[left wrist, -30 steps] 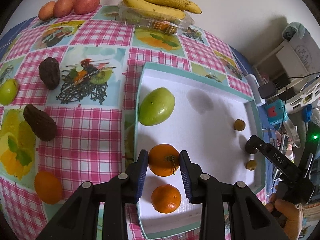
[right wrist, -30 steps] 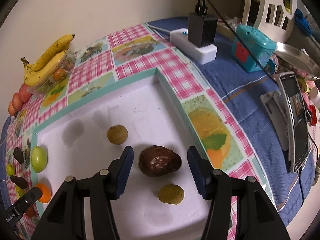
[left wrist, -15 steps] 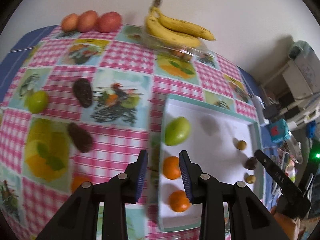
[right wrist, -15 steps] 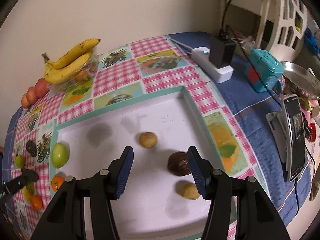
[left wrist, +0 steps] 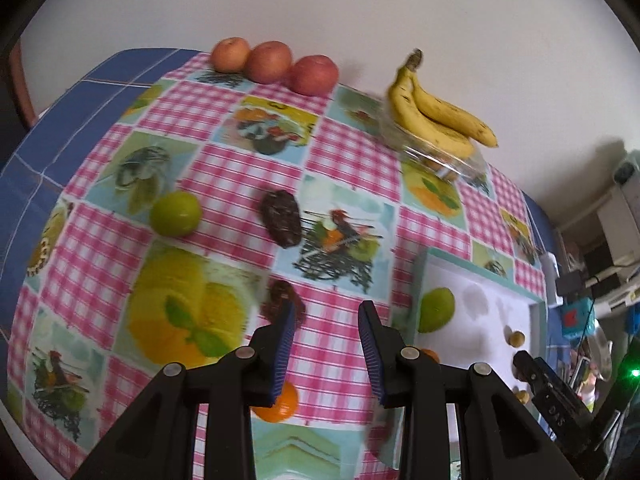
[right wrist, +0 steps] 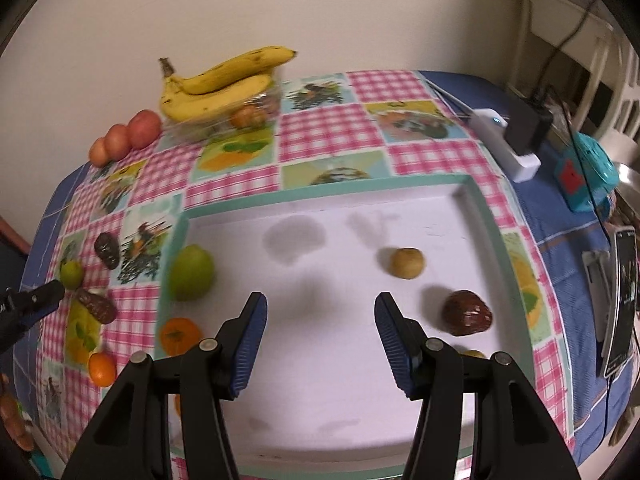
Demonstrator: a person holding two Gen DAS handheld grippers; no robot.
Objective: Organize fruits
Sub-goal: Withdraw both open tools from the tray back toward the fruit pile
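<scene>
My left gripper (left wrist: pixel 326 344) is open and empty, hanging over the checked cloth left of the white tray (left wrist: pixel 532 308). A dark fruit (left wrist: pixel 280 300) lies just beyond its left finger, and an orange (left wrist: pixel 276 402) shows under that finger. Further off lie another dark fruit (left wrist: pixel 281 218) and a green fruit (left wrist: pixel 175 214). My right gripper (right wrist: pixel 322 340) is open and empty above the tray (right wrist: pixel 360 190). The tray holds a green fruit (right wrist: pixel 190 268), an orange (right wrist: pixel 180 334), a small yellow fruit (right wrist: pixel 407 263) and a dark brown fruit (right wrist: pixel 466 312).
Bananas (right wrist: pixel 224 84) rest on a clear plastic box by the wall, with three red apples (right wrist: pixel 124 136) to their left. A power strip with an adapter (right wrist: pixel 516 136), a teal box (right wrist: pixel 584 172) and a phone on a stand (right wrist: pixel 622 300) crowd the right side.
My left gripper rose off the oranges in the tray and swung left over the cloth. My right gripper drew back and left from the dark brown fruit, which stays in the tray.
</scene>
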